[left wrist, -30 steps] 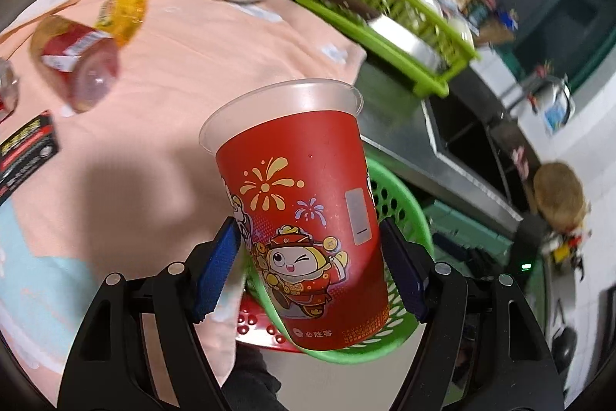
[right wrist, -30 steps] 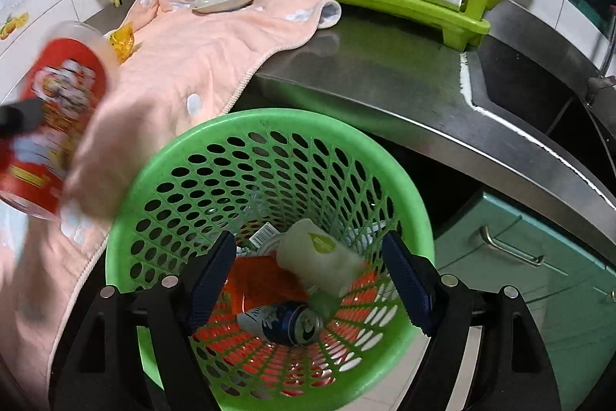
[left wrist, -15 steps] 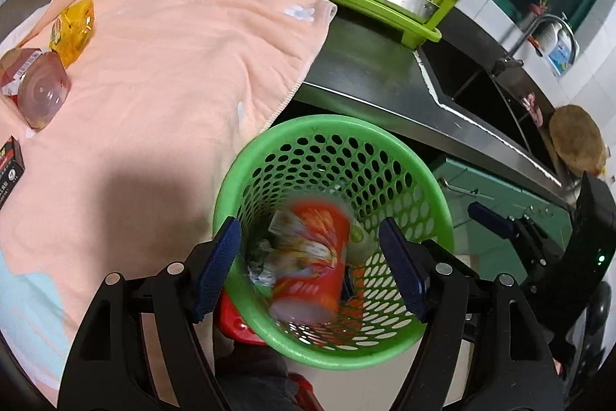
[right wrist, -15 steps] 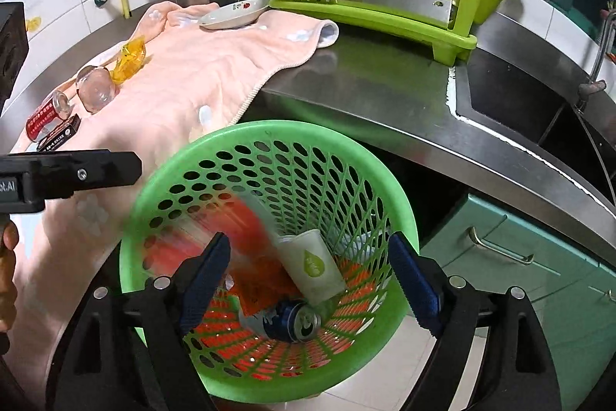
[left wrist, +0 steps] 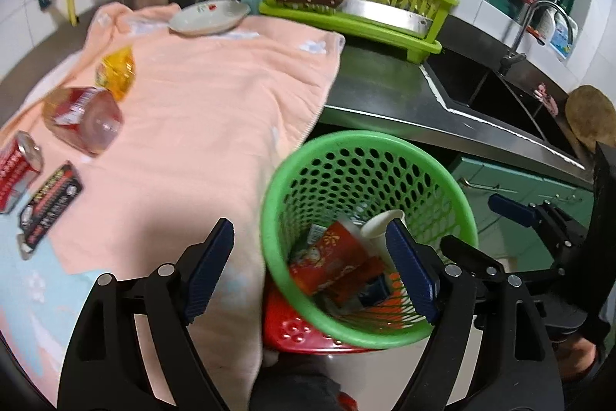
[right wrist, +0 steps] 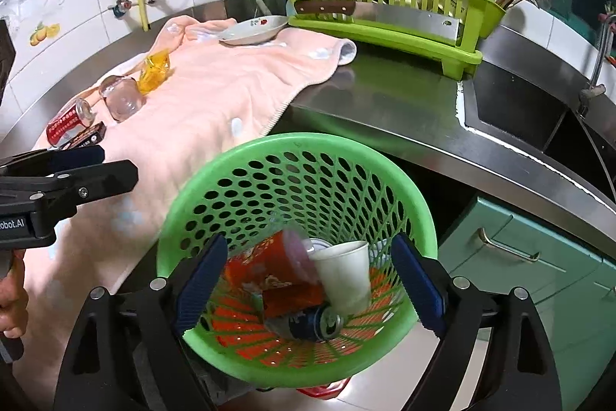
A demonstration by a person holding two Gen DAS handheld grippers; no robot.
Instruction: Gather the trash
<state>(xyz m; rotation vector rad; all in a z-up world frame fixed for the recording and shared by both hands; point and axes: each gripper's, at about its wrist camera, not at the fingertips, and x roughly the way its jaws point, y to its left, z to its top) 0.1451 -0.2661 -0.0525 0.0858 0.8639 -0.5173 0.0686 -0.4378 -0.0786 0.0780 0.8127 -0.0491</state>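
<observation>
The red cup [right wrist: 277, 262] is lying inside the green basket [right wrist: 296, 156] beside a white cup [right wrist: 344, 272] and a can [right wrist: 315, 324], below both tongs, left [left wrist: 308, 276] and right [right wrist: 308, 289], which are gaping wide and holding nothing.

Each hand-held gripper, left [left wrist: 310, 274] and right [right wrist: 308, 286], is showing matte black arms studded with silver screws, ending in ribbed blue pads [right wrist: 200, 280]; white lettering is marking the left one's side.
</observation>
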